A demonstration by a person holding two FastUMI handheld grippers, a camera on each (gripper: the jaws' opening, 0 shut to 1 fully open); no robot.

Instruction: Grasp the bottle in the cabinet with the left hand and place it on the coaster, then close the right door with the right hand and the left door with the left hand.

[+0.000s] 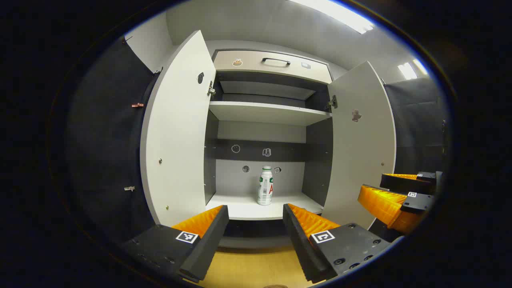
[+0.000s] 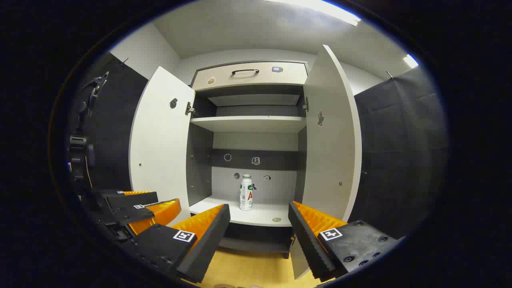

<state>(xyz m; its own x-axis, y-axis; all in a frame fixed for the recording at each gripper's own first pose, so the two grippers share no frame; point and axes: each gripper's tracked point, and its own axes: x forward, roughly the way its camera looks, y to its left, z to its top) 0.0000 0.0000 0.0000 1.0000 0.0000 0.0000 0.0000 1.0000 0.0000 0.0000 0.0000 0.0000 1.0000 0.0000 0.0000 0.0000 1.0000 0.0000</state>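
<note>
White cabinet (image 1: 264, 116) stands ahead with the left door (image 1: 176, 132) and the right door (image 1: 362, 136) both swung wide. On its lower shelf (image 1: 248, 208) the bottle (image 1: 265, 186) stands upright, alone near the back wall. The left gripper (image 1: 256, 232) and the right gripper (image 2: 259, 232) hover before the shelf, fingers spread apart, holding nothing, well apart from the bottle.

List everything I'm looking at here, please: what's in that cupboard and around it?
White plastic bottle with green-and-red label: one, upright on the lower shelf, near the back.
White cabinet doors: two, left and right, both swung open.
White shelves: upper and lower.
Beige drawer with black handle: one, above the shelves, closed.
Small round disc: one, on the lower shelf's front edge.
Yellow wooden surface: below the cabinet.
Left hand-held gripper: orange-and-black fingers, open.
Right hand-held gripper: same, open.
</note>
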